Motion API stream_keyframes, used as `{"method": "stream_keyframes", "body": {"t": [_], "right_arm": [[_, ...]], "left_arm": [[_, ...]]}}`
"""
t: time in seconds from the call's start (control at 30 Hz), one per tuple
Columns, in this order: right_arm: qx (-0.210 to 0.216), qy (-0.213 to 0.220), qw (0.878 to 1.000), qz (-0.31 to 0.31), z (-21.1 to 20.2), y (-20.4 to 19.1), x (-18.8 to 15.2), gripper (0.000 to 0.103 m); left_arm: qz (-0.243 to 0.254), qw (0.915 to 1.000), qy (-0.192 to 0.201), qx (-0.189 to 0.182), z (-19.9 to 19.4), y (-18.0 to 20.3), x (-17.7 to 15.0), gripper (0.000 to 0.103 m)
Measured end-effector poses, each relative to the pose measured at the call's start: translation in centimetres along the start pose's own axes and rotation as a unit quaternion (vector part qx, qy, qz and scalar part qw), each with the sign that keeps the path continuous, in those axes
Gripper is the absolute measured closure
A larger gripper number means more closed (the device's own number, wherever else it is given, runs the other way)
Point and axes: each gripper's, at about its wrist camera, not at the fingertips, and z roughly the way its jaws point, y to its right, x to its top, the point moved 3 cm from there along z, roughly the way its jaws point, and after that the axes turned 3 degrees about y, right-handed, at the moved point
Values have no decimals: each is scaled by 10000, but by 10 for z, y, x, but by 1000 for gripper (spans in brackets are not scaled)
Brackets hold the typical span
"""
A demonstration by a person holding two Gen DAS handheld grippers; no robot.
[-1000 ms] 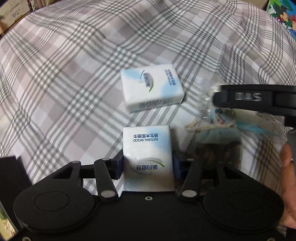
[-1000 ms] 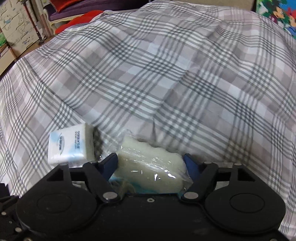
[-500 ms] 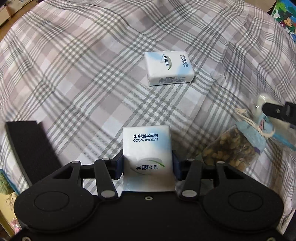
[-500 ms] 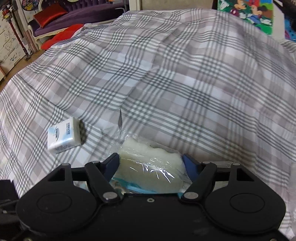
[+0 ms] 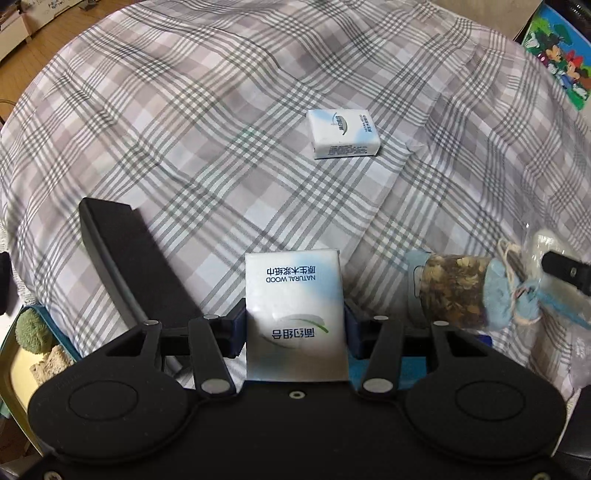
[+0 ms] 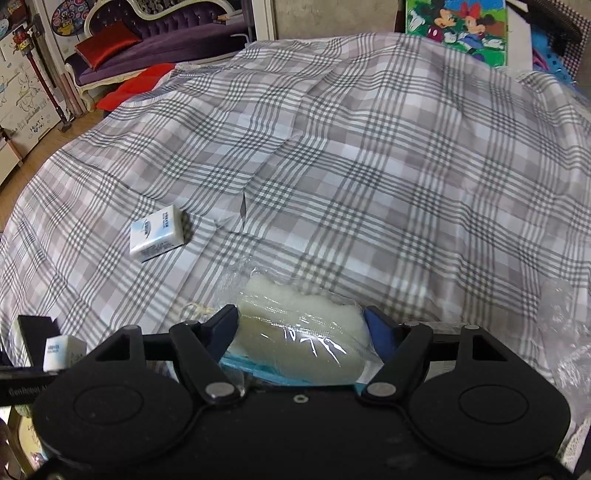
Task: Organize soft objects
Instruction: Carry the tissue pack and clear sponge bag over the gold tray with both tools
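**Left wrist view: both tongs loaded above the plaid cloth**

Left wrist view, nearest the lens: the left tongs (image 5: 295, 325) are clenched on a white tissue pack (image 5: 295, 306) printed "NATURAL WOOD", 1 blue pad pressing each side, the pack standing lengthwise along the fingers. Just right of it a clear plastic bag of dried brown pieces (image 5: 454, 288), tied with string over a light blue cloth part, hangs from the right tongs (image 5: 565, 271), of which only a black finger shows at the frame edge. Left of the held pack lies a black flat box (image 5: 125, 258) on the cloth edge. At the lower left corner a green fuzzy item (image 5: 31, 326) sits in a container; what it is cannot be told. Further off, well apart from both tongs, a second tissue pack (image 5: 343, 134) lies flat on the grey plaid cloth (image 5: 184, 129). A cartoon picture panel (image 5: 561, 62) stands at the far right.

Right wrist view, nearest the lens: the right tongs (image 6: 301, 332) are grasping a pale, soft wad wrapped in clear film (image 6: 299, 332), both blue pads against its sides, with a blue part showing beneath it. At the lower left the left tongs (image 6: 33, 354) appear, carrying their tissue pack (image 6: 61, 350). Beyond, the second tissue pack (image 6: 157, 232) rests on the plaid cloth (image 6: 369, 166), to the left. Crinkled clear plastic (image 6: 569, 325) lies at the right edge. In the background, a purple sofa (image 6: 166, 40) with a red cushion (image 6: 107, 42), and the cartoon picture panel (image 6: 458, 26).
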Motion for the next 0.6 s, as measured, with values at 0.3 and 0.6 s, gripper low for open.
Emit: {"method": "stream_keyframes", "body": {"t": [0.3, 0.6], "right_arm": [[71, -51, 9999, -139, -23, -2, -29, 30], [-50, 78, 9995, 287, -37, 25, -30, 30]], "left_arm": [[-31, 9999, -40, -98, -17, -6, -18, 53], [72, 9999, -64, -115, -27, -2, -35, 53]]}}
